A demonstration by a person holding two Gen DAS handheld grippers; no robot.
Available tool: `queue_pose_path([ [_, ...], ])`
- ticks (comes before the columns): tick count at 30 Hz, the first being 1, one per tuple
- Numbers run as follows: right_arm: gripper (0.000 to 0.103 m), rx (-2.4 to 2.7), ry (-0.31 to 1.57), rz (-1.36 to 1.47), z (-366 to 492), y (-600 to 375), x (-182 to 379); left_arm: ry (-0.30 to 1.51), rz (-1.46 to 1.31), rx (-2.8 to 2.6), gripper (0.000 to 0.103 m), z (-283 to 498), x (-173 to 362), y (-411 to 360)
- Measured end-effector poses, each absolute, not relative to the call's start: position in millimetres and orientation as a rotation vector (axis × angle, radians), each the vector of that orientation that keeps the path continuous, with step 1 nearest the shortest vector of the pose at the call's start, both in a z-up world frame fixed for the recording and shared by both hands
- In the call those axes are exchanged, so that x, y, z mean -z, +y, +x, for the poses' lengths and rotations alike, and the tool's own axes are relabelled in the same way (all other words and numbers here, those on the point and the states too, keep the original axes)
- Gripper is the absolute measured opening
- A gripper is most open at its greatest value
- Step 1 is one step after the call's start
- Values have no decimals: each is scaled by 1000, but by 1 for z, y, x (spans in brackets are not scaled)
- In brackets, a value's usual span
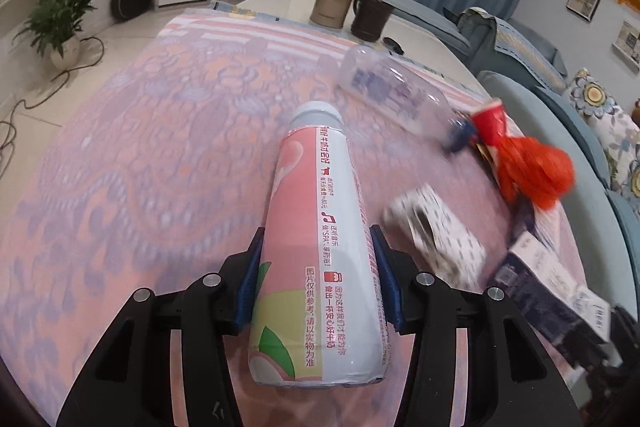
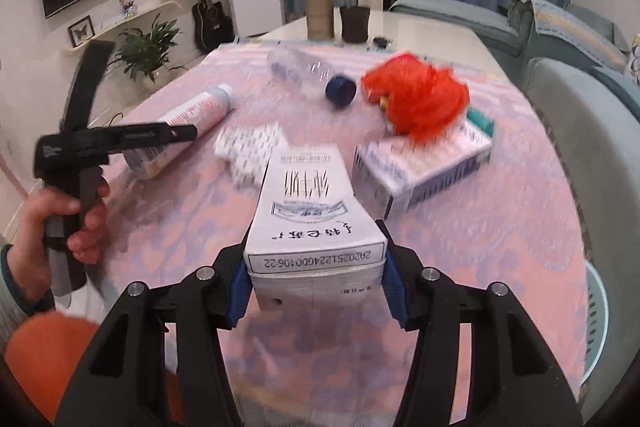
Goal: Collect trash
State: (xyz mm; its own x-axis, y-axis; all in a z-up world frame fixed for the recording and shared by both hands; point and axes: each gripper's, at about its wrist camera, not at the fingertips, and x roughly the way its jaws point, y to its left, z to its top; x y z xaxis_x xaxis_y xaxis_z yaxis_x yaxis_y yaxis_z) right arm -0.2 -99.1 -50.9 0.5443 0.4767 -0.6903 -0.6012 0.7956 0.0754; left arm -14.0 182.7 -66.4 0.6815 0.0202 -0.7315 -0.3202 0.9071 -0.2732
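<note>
My left gripper (image 1: 318,279) pinches a pink-and-white drink bottle (image 1: 320,247) by its lower body, blue pads on both sides, bottle pointing fwd over the pink patterned tablecloth (image 1: 140,147). My right gripper (image 2: 316,279) clamps a white milk carton (image 2: 308,211) near its end, held lengthwise above the cloth. Remaining trash lies ahead on the table: a clear plastic bottle (image 2: 298,71) w/ blue cap (image 2: 340,90), an orange mesh bag (image 2: 416,95) resting partly on a white box (image 2: 424,163), & a crumpled printed wrapper (image 2: 250,147) beside the carton.

Clear bottle (image 2: 298,73) left of mesh bag (image 2: 416,95), box (image 2: 424,163) in front, on table (image 2: 500,227)
</note>
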Motion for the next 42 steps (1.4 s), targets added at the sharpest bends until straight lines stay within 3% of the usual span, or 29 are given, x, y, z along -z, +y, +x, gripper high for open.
queue_pose_path([
  [6,54,-648,825,-193,2,-98,62,829,-386,-166,48,-26,68,174],
  [8,72,-641,823,-206,3,-97,59,822,-383,-157,58,-25,64,172],
  [10,73,-646,812,-210,6,-94,54,812,-360,-162,67,-23,60,169],
  [15,73,-606,849,-239,23,-76,54,861,-327,-179,66,-4,64,166],
  [18,73,-586,893,-264,33,-67,65,902,-327,-194,62,6,71,167],
  [19,69,-576,914,-272,37,-64,69,915,-324,-200,56,7,74,167],
  [20,58,-572,927,-277,39,-62,72,911,-301,-219,49,8,74,165],
  [22,50,-580,947,-276,41,-60,76,916,-271,-236,46,7,74,164],
  [33,50,-580,792,-183,23,-84,40,669,-347,-79,46,-23,25,150],
  [42,50,-383,642,-53,23,-170,-11,519,-327,104,46,-2,-39,81],
])
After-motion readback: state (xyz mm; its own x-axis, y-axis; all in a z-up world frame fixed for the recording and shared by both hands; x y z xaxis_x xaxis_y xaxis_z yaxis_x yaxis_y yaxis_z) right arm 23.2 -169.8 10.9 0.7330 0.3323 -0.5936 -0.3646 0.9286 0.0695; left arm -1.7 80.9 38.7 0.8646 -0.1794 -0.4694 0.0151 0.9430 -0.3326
